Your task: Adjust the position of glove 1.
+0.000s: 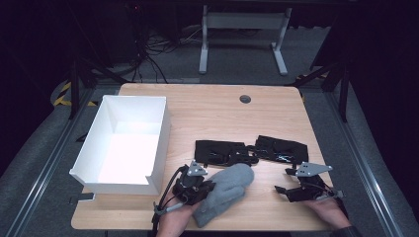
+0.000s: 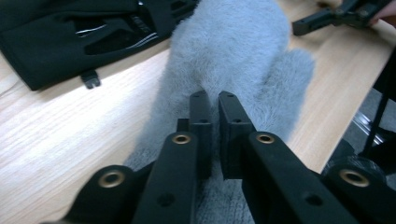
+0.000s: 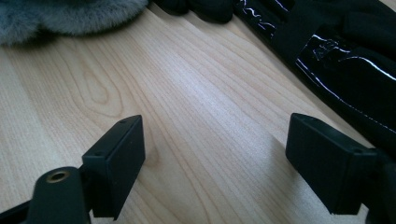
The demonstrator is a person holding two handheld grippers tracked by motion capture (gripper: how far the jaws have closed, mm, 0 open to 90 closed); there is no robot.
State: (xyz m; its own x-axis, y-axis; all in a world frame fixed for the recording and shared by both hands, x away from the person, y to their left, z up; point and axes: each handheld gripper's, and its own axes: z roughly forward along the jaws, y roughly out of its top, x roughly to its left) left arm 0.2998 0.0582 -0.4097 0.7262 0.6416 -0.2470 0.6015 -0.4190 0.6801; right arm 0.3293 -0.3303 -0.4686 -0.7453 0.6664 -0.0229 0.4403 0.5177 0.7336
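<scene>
Grey fleece mitten (image 1: 225,190) lies on the wooden table (image 1: 212,111) near its front edge, just right of the white box (image 1: 159,136) and below two black gloves (image 1: 217,150) (image 1: 281,148). The left gripper (image 1: 197,186) pinches the mitten's fabric between nearly closed jaws. The right gripper (image 1: 289,190) rests beside the gloves, jaws spread wide over bare wood, holding nothing.
</scene>
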